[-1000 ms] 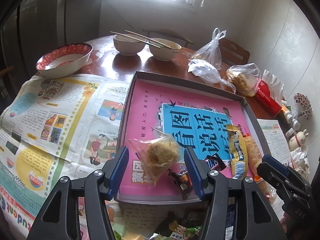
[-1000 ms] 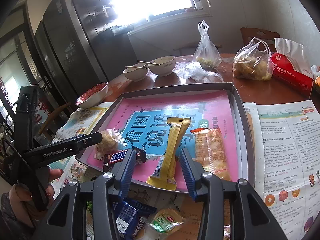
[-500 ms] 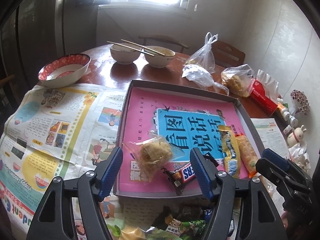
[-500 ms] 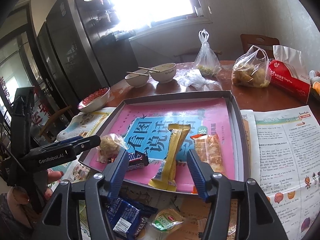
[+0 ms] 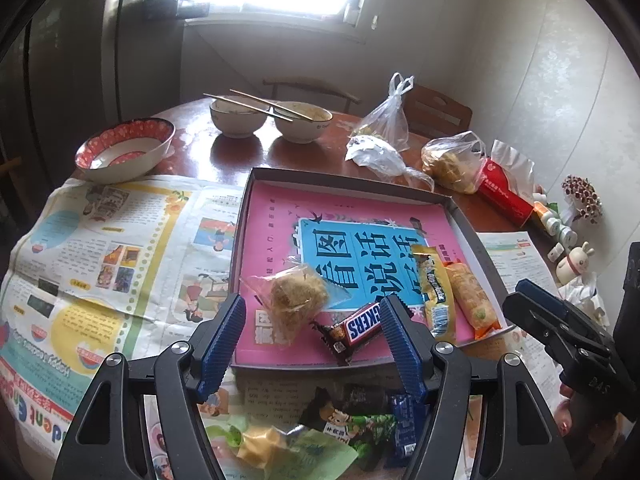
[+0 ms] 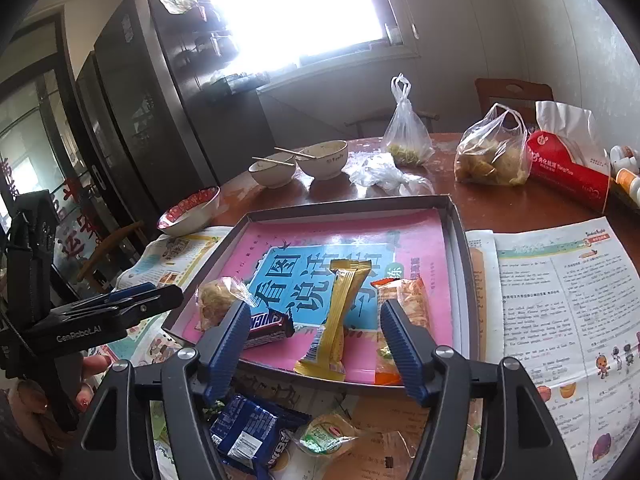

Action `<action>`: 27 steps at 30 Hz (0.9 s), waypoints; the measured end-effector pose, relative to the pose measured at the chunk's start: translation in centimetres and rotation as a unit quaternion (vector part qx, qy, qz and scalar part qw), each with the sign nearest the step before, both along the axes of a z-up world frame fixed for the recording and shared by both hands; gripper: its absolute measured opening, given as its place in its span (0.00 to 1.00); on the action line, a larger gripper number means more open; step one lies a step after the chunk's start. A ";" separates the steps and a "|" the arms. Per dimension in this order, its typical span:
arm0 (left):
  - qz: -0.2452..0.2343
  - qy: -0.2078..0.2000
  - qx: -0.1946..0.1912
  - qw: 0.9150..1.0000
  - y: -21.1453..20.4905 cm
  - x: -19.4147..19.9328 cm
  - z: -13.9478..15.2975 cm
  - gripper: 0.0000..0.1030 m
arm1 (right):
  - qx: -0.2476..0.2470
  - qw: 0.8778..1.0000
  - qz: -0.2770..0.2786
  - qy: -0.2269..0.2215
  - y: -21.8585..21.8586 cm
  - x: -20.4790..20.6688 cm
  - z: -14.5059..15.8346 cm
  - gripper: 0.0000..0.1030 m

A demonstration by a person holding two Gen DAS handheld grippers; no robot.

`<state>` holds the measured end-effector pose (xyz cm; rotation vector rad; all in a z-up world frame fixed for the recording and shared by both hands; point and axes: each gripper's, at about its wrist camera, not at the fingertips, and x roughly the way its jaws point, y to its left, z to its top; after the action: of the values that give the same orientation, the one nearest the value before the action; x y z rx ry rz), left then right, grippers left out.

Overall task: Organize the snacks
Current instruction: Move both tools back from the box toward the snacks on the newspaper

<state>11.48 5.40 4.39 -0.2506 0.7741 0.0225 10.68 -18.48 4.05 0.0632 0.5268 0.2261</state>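
A grey tray with a pink and blue liner holds a bagged crumbly snack, a Snickers bar, a yellow wafer bar and an orange cracker pack. My left gripper is open and empty above the tray's near edge. My right gripper is open and empty, also at the near edge. Loose snacks lie on the newspaper before the tray: a blue Oreo pack, green packets.
Newspaper covers the near table on both sides. Behind the tray stand a red-rimmed bowl, two bowls with chopsticks, plastic bags and a red tissue pack. Small bottles and figurines line the right wall.
Both grippers have pulled back and risen from the tray, staying open. The Snickers bar now lies flat in the tray with its label showing.
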 end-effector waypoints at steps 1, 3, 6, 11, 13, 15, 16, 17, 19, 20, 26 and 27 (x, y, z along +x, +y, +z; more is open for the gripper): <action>-0.001 -0.001 -0.001 1.000 0.0 -0.2 0.1 0.69 | -0.002 1.000 0.000 -0.001 0.0 -0.1 0.0 0.66; -0.001 -0.003 -0.002 1.000 0.1 -0.5 0.2 0.69 | -0.003 1.000 0.001 -0.002 0.0 -0.3 0.1 0.66; 0.000 -0.005 0.000 1.000 0.1 -1.0 0.4 0.69 | -0.003 1.000 0.000 -0.004 0.0 -0.6 0.2 0.67; -0.004 -0.005 0.004 1.000 0.2 -1.7 0.6 0.69 | -0.009 1.000 0.003 -0.006 0.2 -1.1 0.3 0.67; -0.005 -0.004 0.005 1.000 0.2 -1.9 0.6 0.69 | -0.011 1.000 0.004 -0.006 0.3 -1.3 0.3 0.67; -0.006 -0.005 0.003 1.000 0.3 -2.2 0.6 0.69 | -0.012 1.000 0.004 -0.008 0.4 -1.6 0.4 0.67; -0.007 -0.004 0.003 1.000 0.3 -2.3 0.6 0.69 | -0.013 1.000 0.005 -0.008 0.4 -1.7 0.4 0.67; -0.008 -0.004 0.003 1.000 0.4 -2.4 0.6 0.69 | -0.014 1.000 0.005 -0.008 0.4 -1.8 0.5 0.68; -0.006 -0.001 0.004 1.000 0.5 -2.6 0.6 0.69 | -0.015 1.000 0.005 -0.009 0.5 -2.0 0.5 0.68; -0.006 -0.001 0.003 1.000 0.5 -2.8 0.5 0.69 | -0.017 1.000 0.005 -0.009 0.5 -2.0 0.5 0.68; -0.008 0.007 0.002 1.000 0.8 -3.5 0.3 0.69 | -0.026 1.000 0.005 -0.005 0.7 -2.7 0.2 0.69; -0.008 0.008 0.002 1.000 0.9 -3.6 0.3 0.69 | -0.027 1.000 0.006 -0.005 0.7 -2.8 0.2 0.69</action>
<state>7.87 6.26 4.73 -0.2398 0.7913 0.0105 7.89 -17.75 4.28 0.0063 0.5231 0.2242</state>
